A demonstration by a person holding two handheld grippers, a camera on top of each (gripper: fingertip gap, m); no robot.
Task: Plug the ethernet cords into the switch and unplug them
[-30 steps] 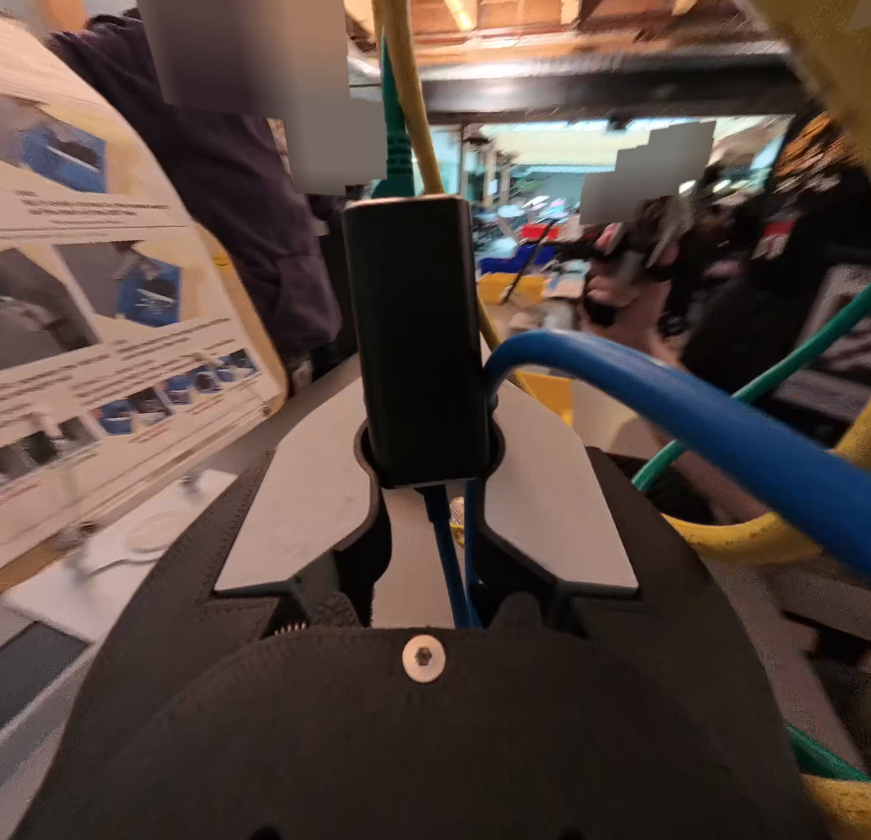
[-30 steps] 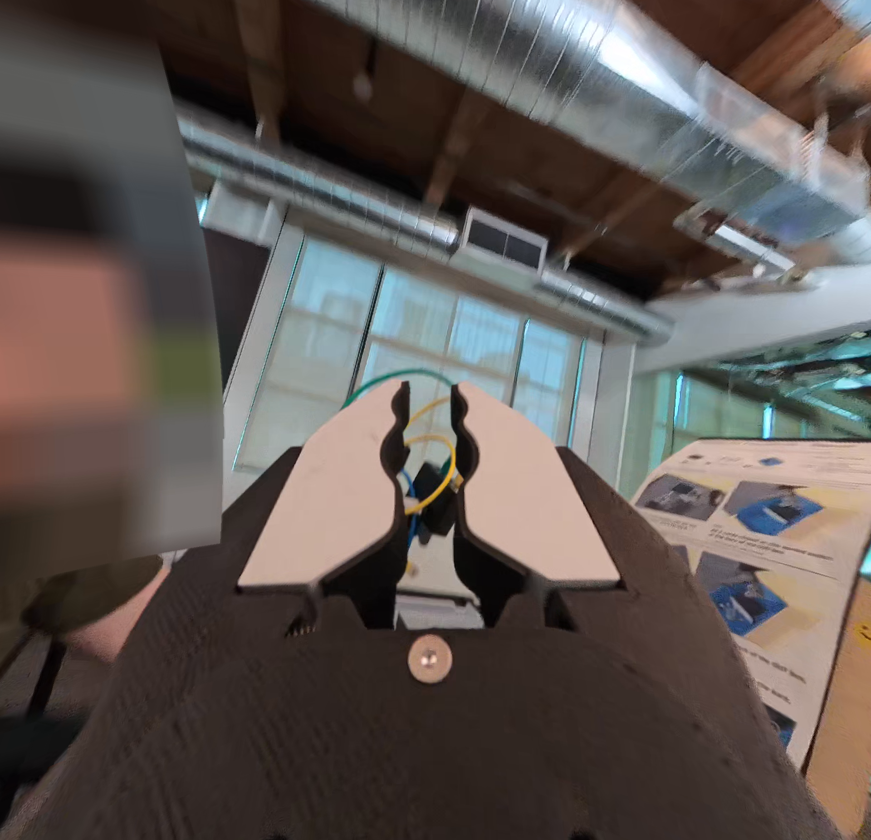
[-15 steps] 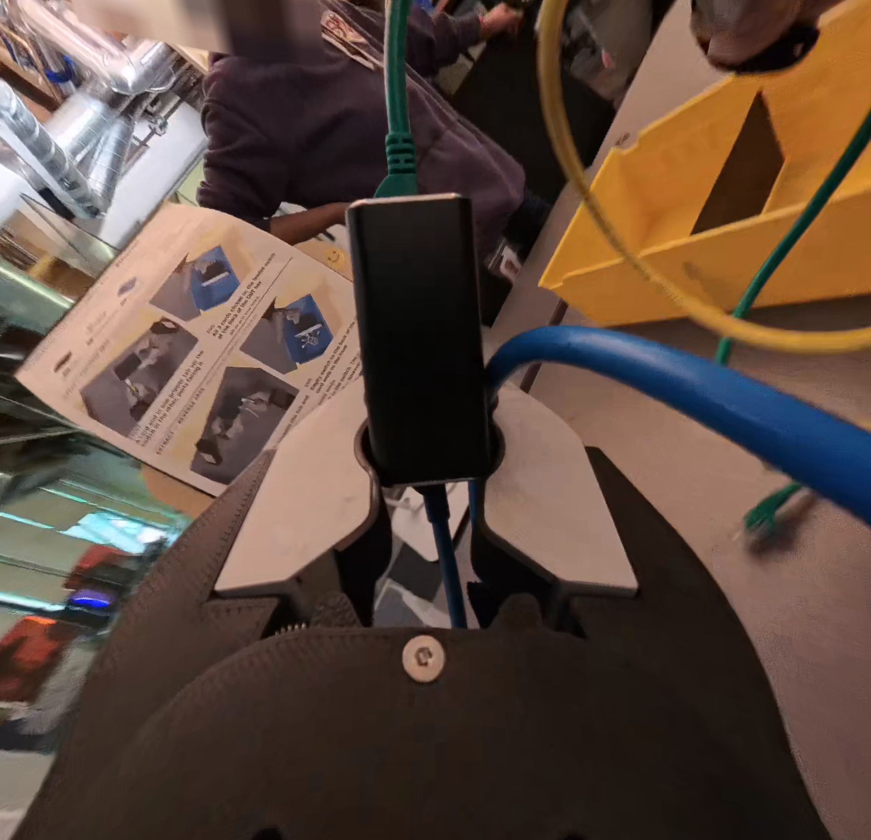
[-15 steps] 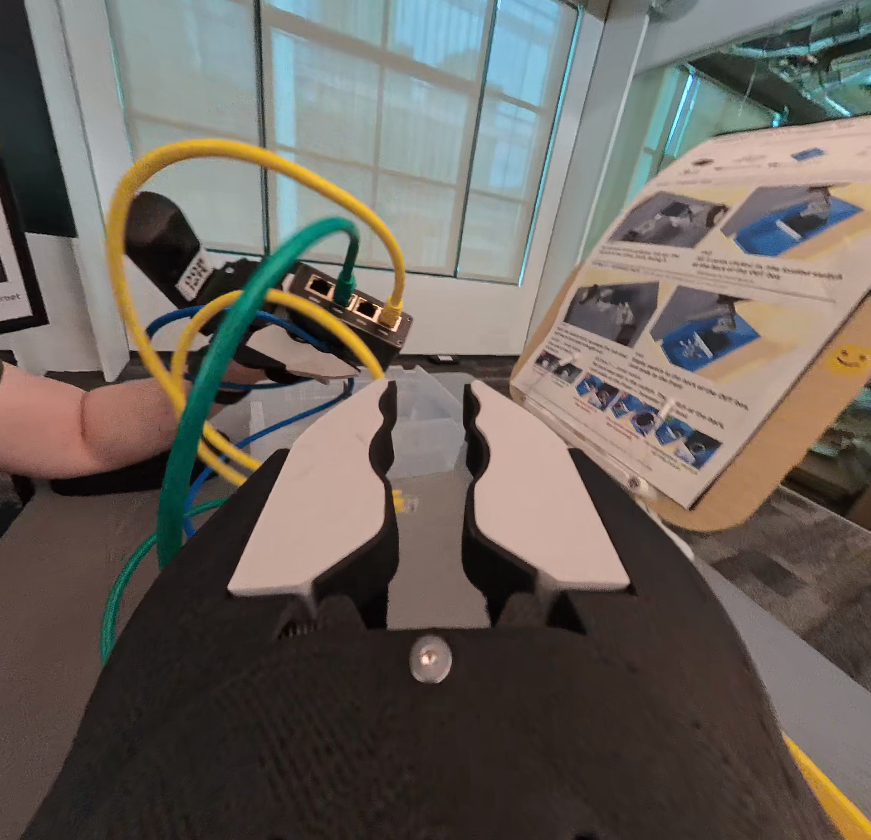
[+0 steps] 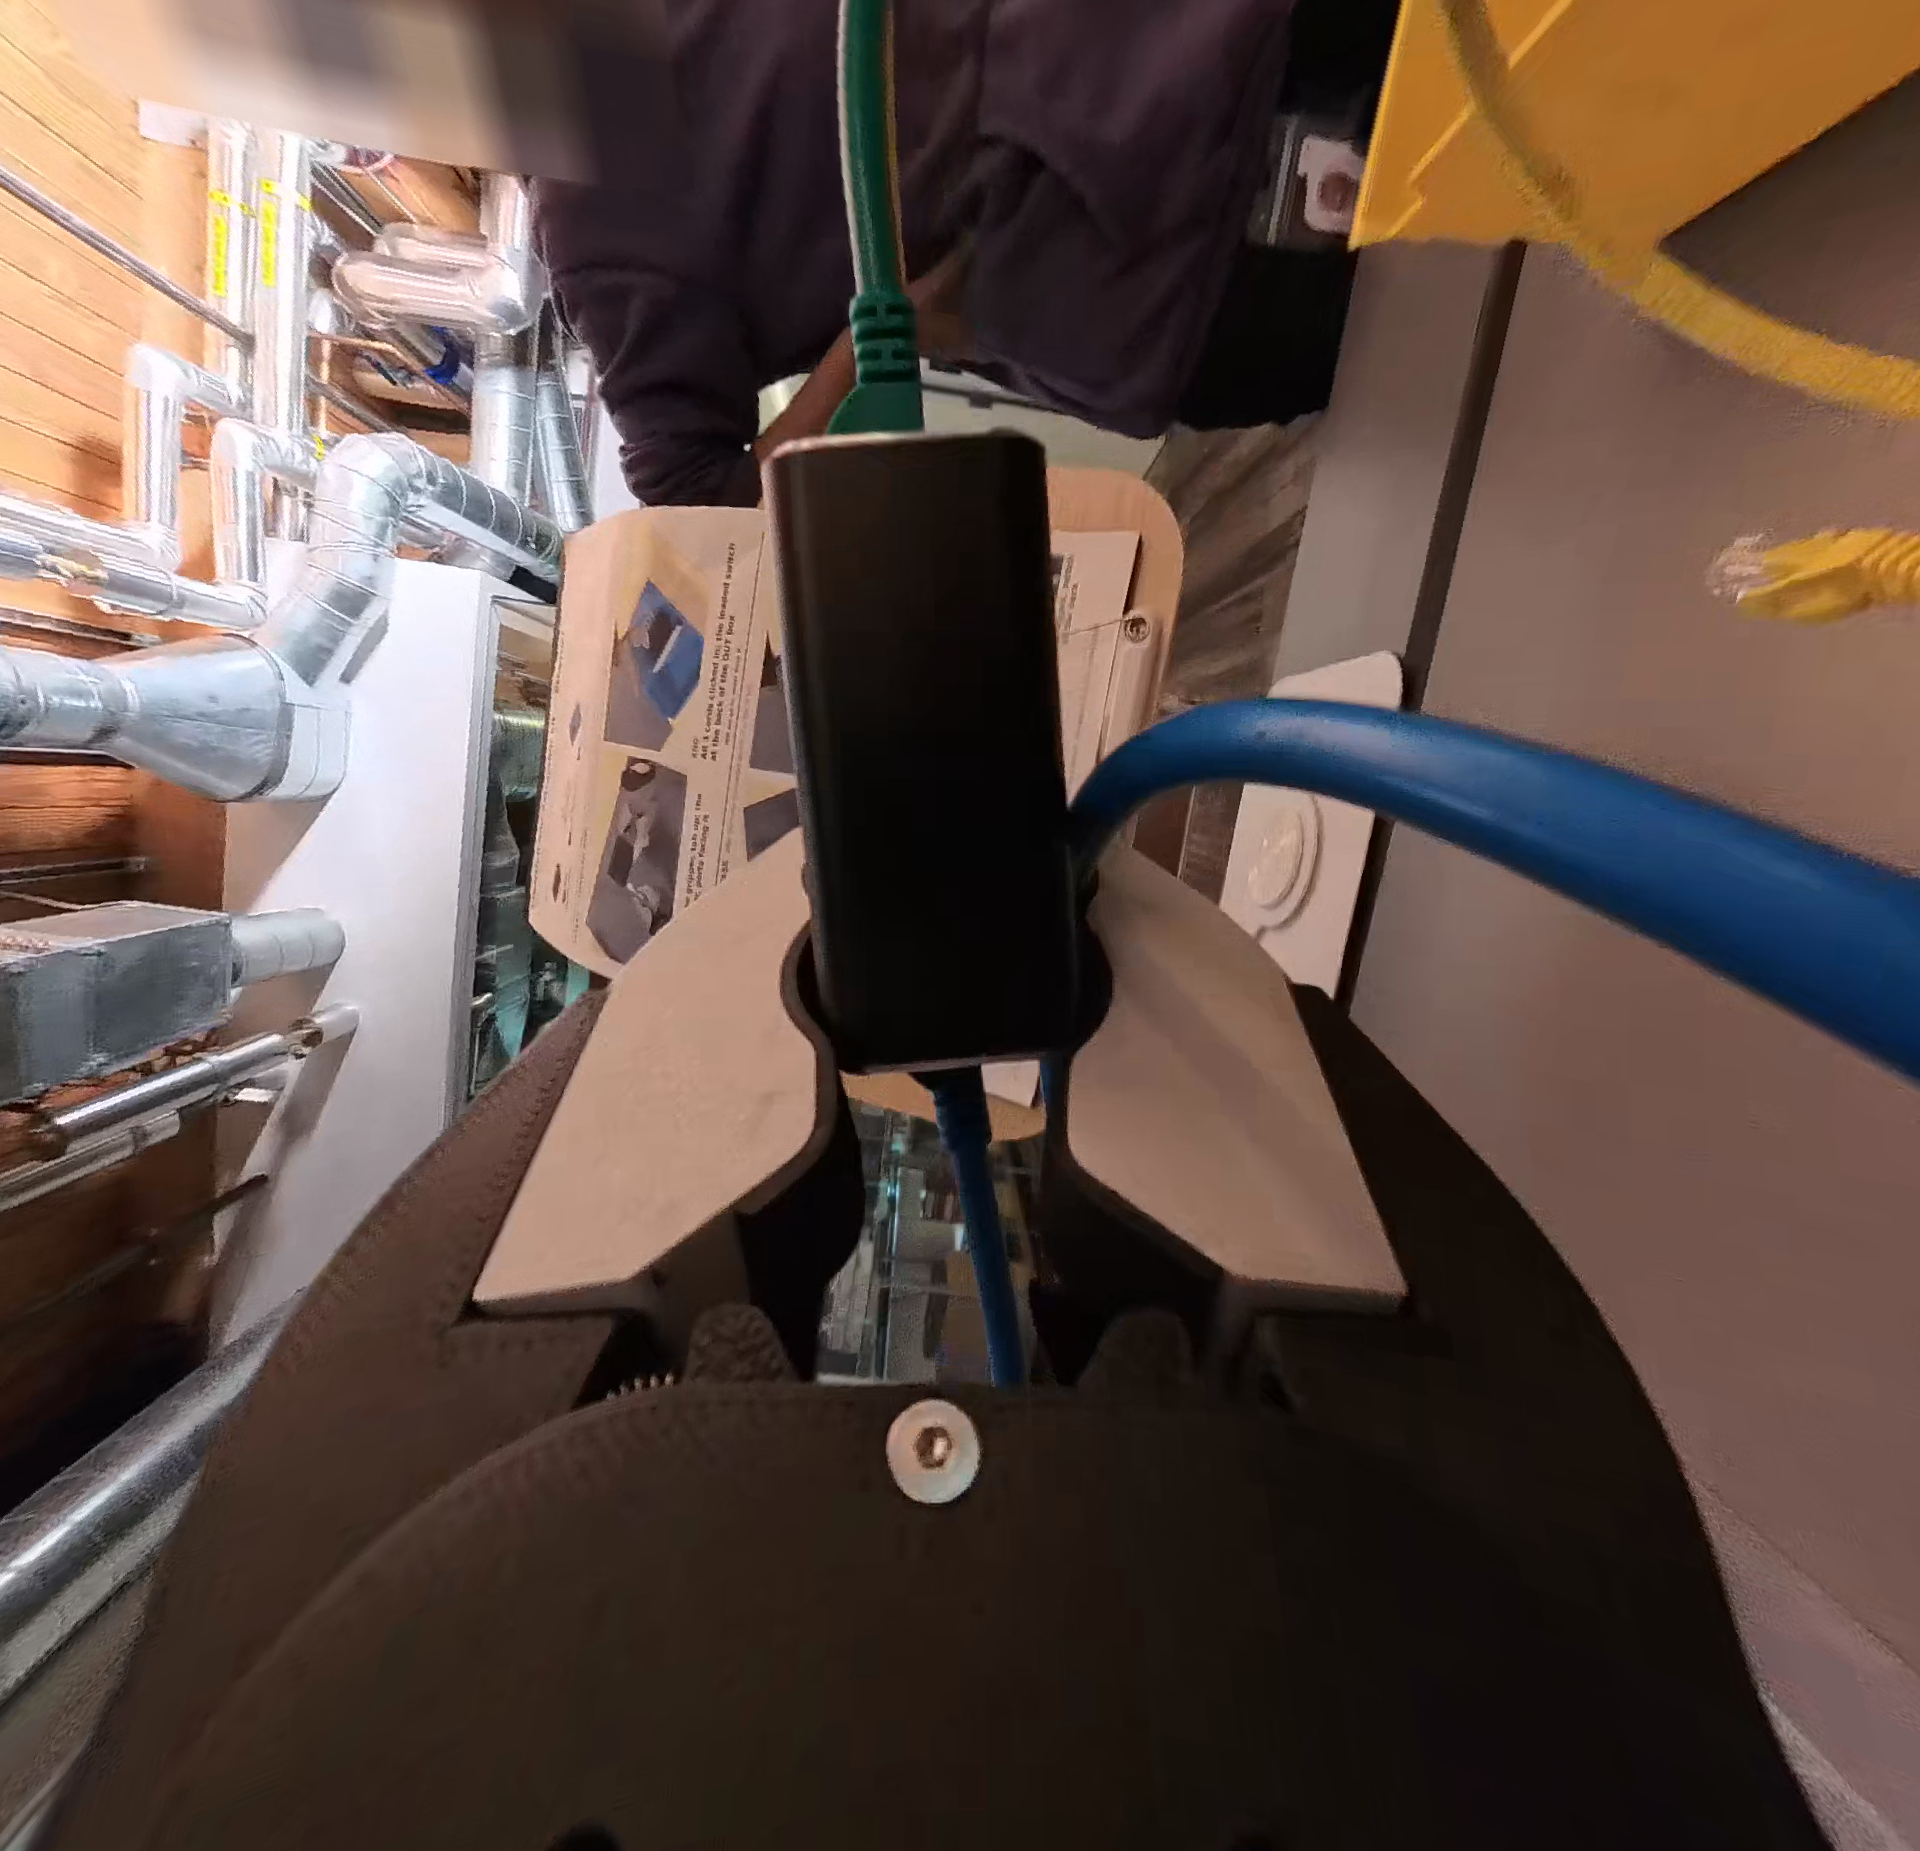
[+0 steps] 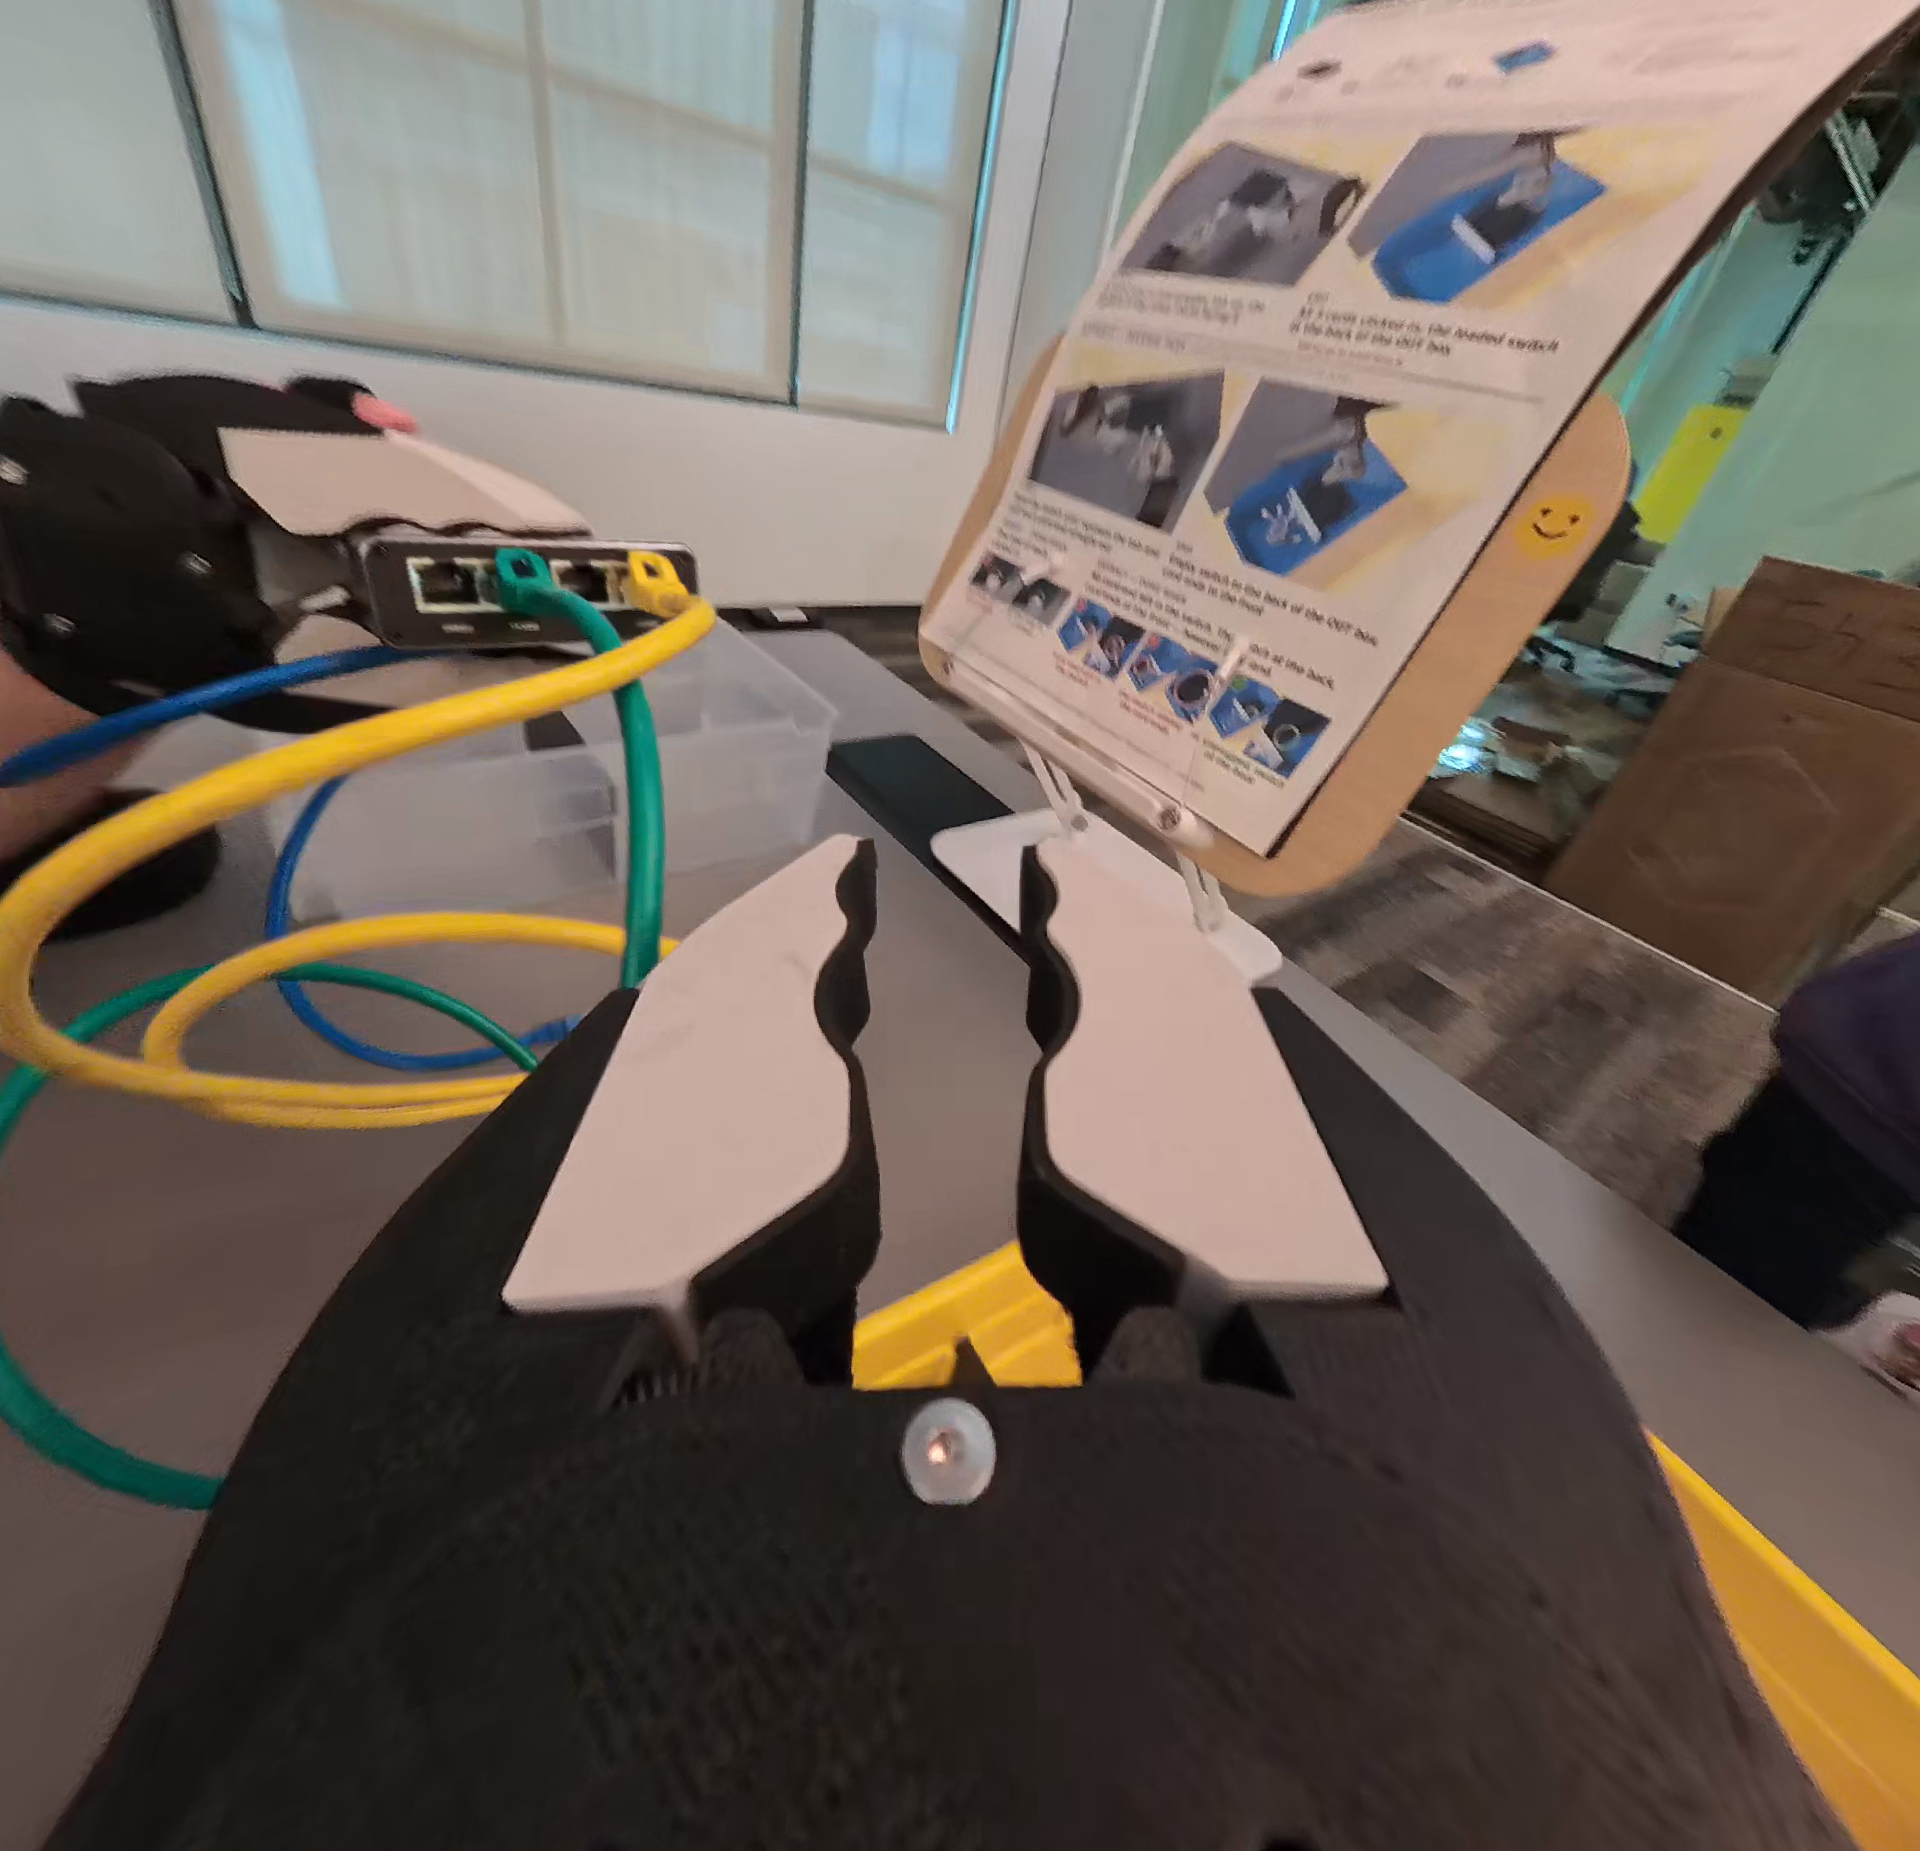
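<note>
A: Where was the switch (image 5: 925, 752)?

B: Clamped in the left claw (image 5: 940, 970), held above the bench (image 6: 156, 1271). A green cord (image 6: 636, 762) and a yellow cord (image 6: 343, 741) were plugged into its ports; a blue cord (image 5: 1538, 825) curved away beside it.

A: And the right claw (image 6: 948, 918)?

B: Narrowly parted, gripping nothing, near the switch, pointing toward an instruction board (image 6: 1351, 430) beyond it.

We saw looped yellow cable (image 6: 312, 752), green cable (image 6: 642, 762) and blue cable (image 6: 301, 928) crowding the grey tabletop (image 6: 935, 980) left of bare surface.
</note>
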